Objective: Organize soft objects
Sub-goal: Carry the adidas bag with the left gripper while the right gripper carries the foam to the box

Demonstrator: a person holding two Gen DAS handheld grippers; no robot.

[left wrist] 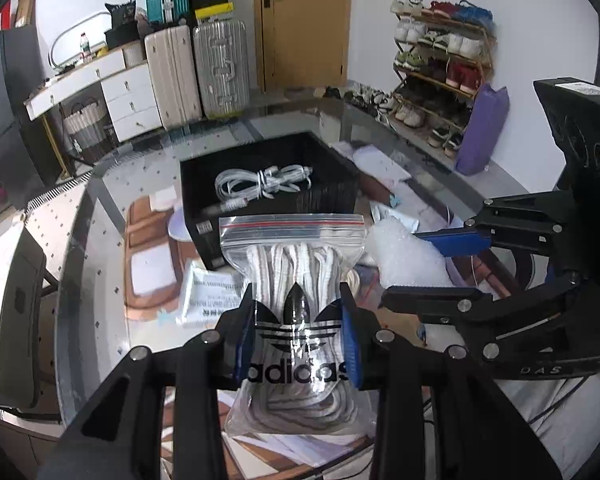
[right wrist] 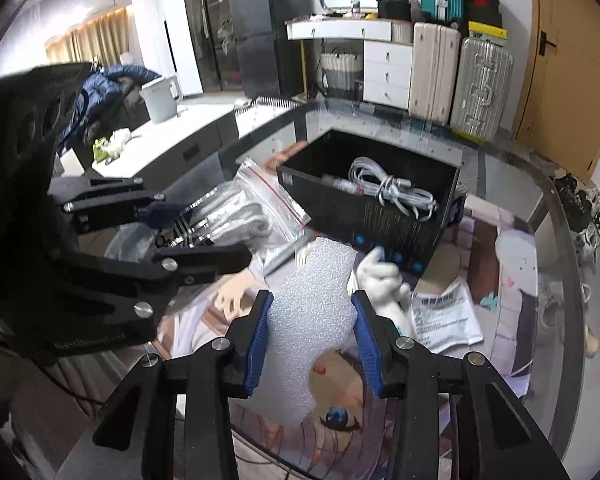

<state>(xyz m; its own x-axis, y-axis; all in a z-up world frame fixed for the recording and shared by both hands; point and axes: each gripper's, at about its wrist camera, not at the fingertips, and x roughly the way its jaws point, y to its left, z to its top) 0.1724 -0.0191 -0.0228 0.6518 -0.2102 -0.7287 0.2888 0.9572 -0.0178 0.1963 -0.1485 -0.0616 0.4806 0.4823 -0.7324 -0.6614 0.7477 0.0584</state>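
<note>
My left gripper (left wrist: 300, 320) is shut on a clear zip bag of white laces (left wrist: 296, 264) with a black logo, held upright above the glass table just before the black box (left wrist: 236, 208). The bag also shows in the right wrist view (right wrist: 240, 208), left of the box (right wrist: 380, 224). My right gripper (right wrist: 310, 320) is shut on a white foam sheet (right wrist: 312, 296), held above the table near the box's front corner. The foam sheet (left wrist: 404, 252) and right gripper (left wrist: 432, 264) show at right in the left wrist view. A coiled white cable (left wrist: 264, 182) lies in the box.
A printed leaflet (right wrist: 444, 316) and a white soft toy hand (right wrist: 380, 276) lie on the glass table (right wrist: 540, 200) by the box. Suitcases (left wrist: 196, 68), a white drawer unit (left wrist: 128, 96) and a shoe rack (left wrist: 440, 68) stand beyond the table.
</note>
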